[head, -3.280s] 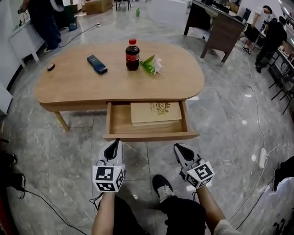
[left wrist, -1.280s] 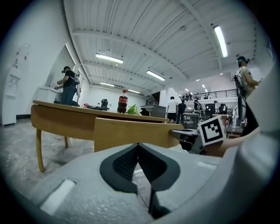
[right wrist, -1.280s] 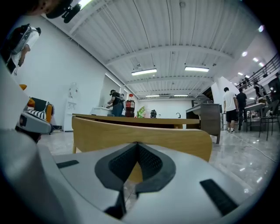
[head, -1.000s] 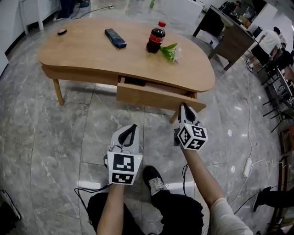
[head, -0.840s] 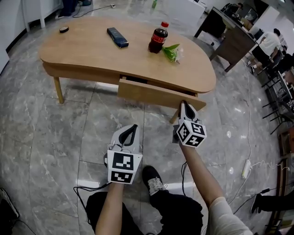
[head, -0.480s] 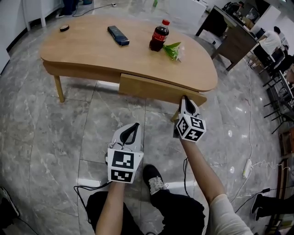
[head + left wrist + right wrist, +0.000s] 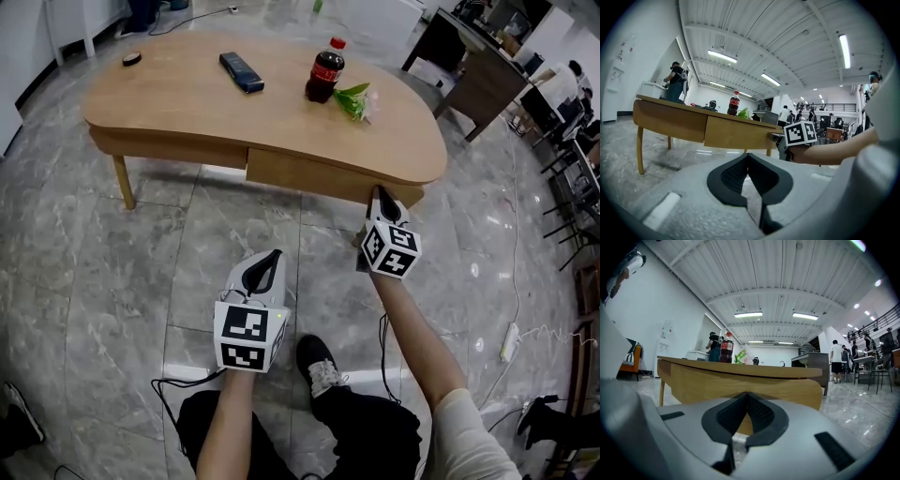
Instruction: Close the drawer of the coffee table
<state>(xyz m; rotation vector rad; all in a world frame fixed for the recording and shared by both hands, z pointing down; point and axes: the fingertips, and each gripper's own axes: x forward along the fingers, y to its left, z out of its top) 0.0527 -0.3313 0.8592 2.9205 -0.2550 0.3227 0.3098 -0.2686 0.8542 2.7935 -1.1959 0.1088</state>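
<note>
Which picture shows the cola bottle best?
The head view: from above, the cola bottle stands whole on the coffee table, red cap to base, beside green leaves. The left gripper view and the right gripper view look from low down, so it is small and far, with its bottom behind the tabletop edge.

No word or number can be read anywhere from where I stand. The bottle [image 7: 322, 77] on the desk [image 7: 169, 103] wears a red label, but its print is too small to make out, and the dark flat box [image 7: 241, 72] near it shows nothing legible. The cubes on the left tool [image 7: 270, 255] and the right tool [image 7: 378, 192] carry only black-and-white square patterns, not letters.
</note>
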